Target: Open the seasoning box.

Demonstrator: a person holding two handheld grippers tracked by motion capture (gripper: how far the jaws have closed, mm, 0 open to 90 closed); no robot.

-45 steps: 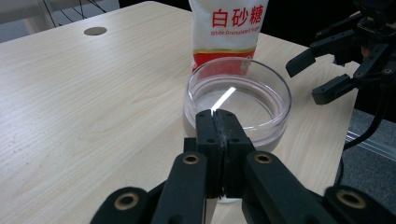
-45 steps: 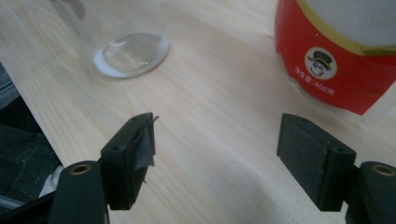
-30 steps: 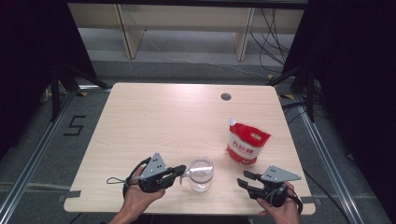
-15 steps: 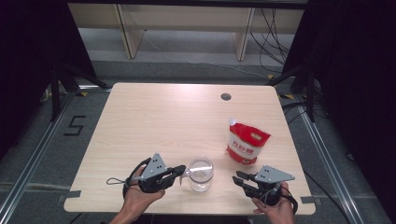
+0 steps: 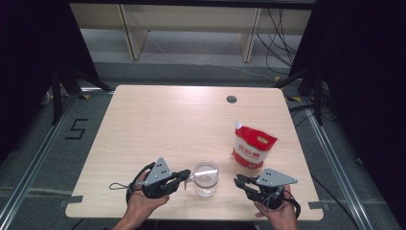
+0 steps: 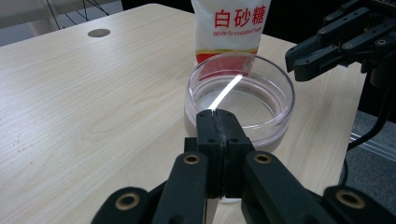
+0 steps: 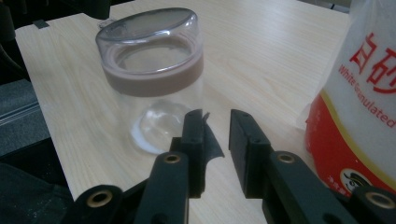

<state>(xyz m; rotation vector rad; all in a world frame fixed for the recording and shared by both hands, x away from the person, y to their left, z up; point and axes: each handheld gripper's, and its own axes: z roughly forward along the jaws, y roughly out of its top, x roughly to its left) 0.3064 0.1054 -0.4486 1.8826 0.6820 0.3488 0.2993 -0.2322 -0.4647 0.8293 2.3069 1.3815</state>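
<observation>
High view: right hand-held gripper (image 5: 238, 180) narrower, nearer jar (image 5: 206, 178).

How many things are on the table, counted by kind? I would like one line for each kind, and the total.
Clear glass jar: 1
Thin shiny utensil, reaching into the jar, its working end too small to tell: 1
Red and white sugar bag: 1
Total: 3

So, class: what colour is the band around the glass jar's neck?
The band on the glass jar is dull pinkish-brown, clearest in the right gripper view.
</observation>
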